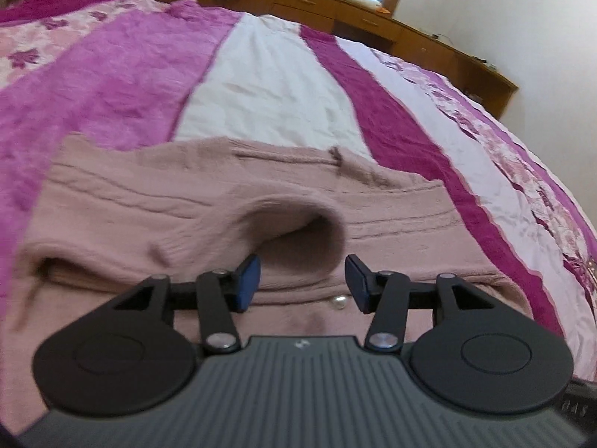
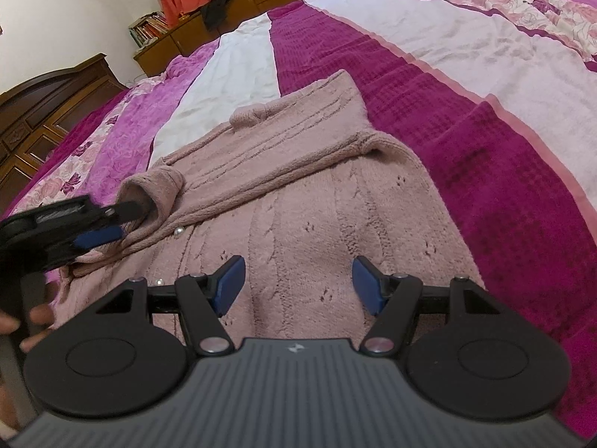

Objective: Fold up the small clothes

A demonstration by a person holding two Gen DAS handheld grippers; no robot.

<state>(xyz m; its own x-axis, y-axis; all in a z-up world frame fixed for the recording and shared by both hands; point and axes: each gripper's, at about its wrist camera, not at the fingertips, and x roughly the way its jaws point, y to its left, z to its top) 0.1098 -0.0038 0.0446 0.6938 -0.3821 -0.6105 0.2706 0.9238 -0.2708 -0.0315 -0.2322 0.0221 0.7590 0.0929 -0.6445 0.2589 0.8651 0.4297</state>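
Observation:
A dusty-pink knitted cardigan [image 2: 317, 201] lies flat on the bed, one sleeve [image 2: 261, 156] folded across its body, small pearl buttons along the front. It fills the lower half of the left wrist view [image 1: 149, 194]. My left gripper [image 1: 302, 280] is open just in front of the sleeve's cuff opening [image 1: 298, 235], its pads at either side of the cuff; it also shows in the right wrist view [image 2: 108, 224] at the cuff. My right gripper [image 2: 298, 280] is open and empty, hovering low over the cardigan's body.
The bed carries a magenta, white and floral pink striped bedspread [image 2: 466, 119]. A wooden cabinet [image 1: 373, 11] with clothes on it runs along the far wall. A dark wooden headboard [image 2: 44, 104] stands at the left. A person's hand [image 2: 22, 324] holds the left gripper.

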